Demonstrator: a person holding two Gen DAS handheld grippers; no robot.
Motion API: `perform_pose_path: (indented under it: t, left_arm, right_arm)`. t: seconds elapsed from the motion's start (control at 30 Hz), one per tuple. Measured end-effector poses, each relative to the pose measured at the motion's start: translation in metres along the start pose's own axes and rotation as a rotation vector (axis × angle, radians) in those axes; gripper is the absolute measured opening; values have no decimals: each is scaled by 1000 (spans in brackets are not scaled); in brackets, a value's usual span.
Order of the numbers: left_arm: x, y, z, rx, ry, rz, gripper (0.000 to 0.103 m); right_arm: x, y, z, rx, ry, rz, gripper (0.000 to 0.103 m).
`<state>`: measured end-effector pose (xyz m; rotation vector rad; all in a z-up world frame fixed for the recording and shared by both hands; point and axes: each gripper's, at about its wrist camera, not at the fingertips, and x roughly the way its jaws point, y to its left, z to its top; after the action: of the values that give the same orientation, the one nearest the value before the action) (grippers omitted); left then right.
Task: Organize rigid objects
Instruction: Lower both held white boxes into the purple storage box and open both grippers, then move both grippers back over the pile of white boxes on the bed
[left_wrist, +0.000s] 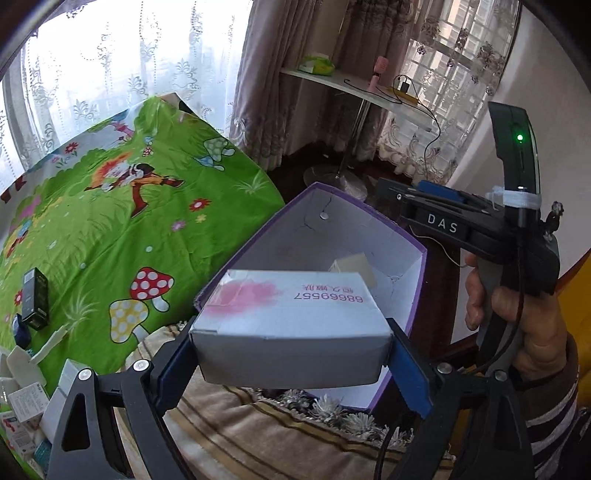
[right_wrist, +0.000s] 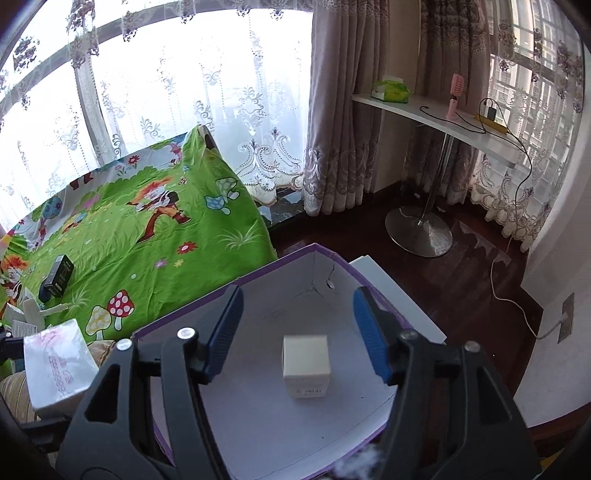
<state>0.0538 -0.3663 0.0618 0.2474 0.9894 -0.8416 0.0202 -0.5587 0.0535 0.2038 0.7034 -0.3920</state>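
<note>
Cartons first: your left gripper (left_wrist: 291, 345) clamps a white carton (left_wrist: 291, 325) over the near rim of the purple-edged box (left_wrist: 415, 291), while your right gripper (right_wrist: 297, 338) hangs open above a small white carton (right_wrist: 306, 365) on its floor. Beyond lie the green cartoon sheet (right_wrist: 147, 236), lace curtains (right_wrist: 192, 92) and a white shelf (right_wrist: 436, 118) on dark wood flooring (right_wrist: 476, 273).

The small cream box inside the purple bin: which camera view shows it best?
The right wrist view: the small cream box sits fully visible on the purple bin's floor. In the left wrist view only its top corner shows behind the white carton.
</note>
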Motion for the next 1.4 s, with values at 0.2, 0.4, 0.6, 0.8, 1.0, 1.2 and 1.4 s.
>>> perform_pose_path:
  t: [0.2, 0.4, 0.6, 0.8, 1.0, 1.2, 1.4]
  left_arm:
    - [-5, 12, 1, -63, -17, -18, 95]
    - [-25, 38, -3, -152, -76, -1, 95]
    - [-51, 66, -22, -202, -123, -3, 95]
    - [-71, 101, -53, -292, -122, 18, 93]
    - [-98, 137, -92, -369, -149, 75, 93]
    - [-123, 175, -133, -476, -172, 150, 92]
    - [-144, 206, -163, -561, -206, 185, 91]
  right_arm:
    - [-9, -2, -2, -44, -80, -10, 81]
    - [-14, 3, 2, -42, -64, 52, 81]
    - [-22, 12, 5, -57, -64, 71, 81]
    - [-22, 35, 5, -89, -34, 142, 81]
    - [-24, 73, 1, -154, -9, 222, 81]
    - [-27, 113, -3, -220, 20, 320, 81]
    - [-26, 148, -8, -274, 59, 372, 81]
